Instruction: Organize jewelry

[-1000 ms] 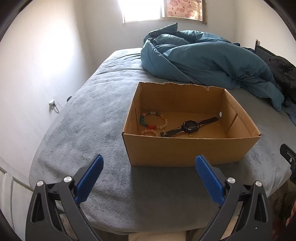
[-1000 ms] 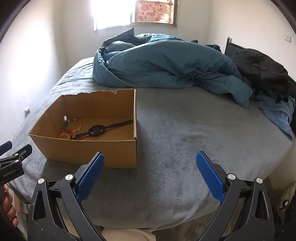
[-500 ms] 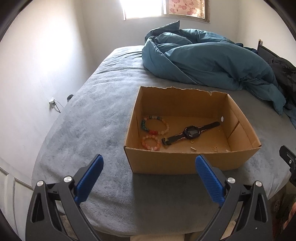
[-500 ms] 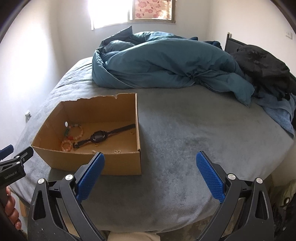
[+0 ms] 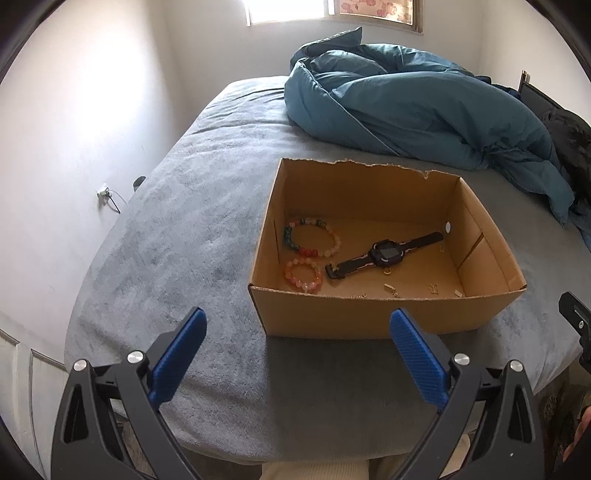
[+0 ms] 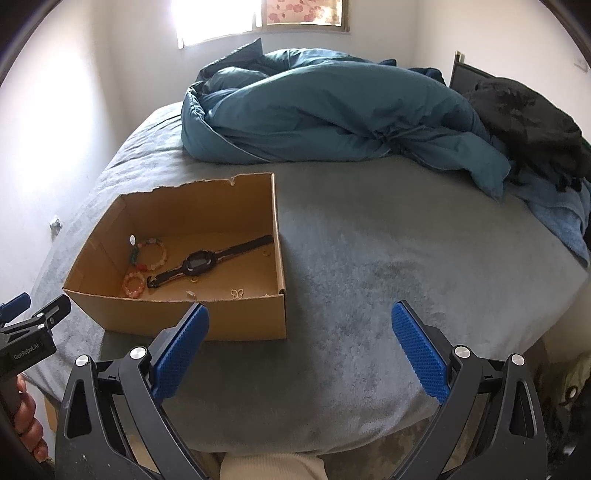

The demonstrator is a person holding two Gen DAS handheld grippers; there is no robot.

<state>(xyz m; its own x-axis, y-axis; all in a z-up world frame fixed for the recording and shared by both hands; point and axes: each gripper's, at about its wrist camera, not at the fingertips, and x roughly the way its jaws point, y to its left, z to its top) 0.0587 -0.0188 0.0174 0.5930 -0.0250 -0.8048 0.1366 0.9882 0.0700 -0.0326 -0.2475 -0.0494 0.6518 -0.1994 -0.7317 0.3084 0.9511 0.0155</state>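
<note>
An open cardboard box (image 5: 369, 317) (image 6: 177, 317) rests on the grey bed. Inside lie a black watch (image 5: 386, 254) (image 6: 199, 263), a multicoloured bead bracelet (image 5: 312, 237) (image 6: 149, 254), a smaller pink-orange bead bracelet (image 5: 303, 275) (image 6: 135, 283) and several small gold pieces (image 5: 432, 288) (image 6: 237, 293) near the front wall. My left gripper (image 5: 295, 321) is open, above the bed's near edge just short of the box. My right gripper (image 6: 300, 314) is open too, over bare bedding to the right of the box. Both hold nothing.
A crumpled teal duvet (image 5: 413, 96) (image 6: 332, 114) fills the far half of the bed (image 6: 388, 251). Dark clothes (image 6: 528, 118) and a blue towel (image 6: 561, 218) lie at the right. A white wall (image 5: 74, 147) runs close along the left, with a window (image 6: 258, 18) behind.
Both grippers have risen and tilted down, so more of the box floor shows, including the small gold pieces. The jewelry has not moved. Both grippers stay open.
</note>
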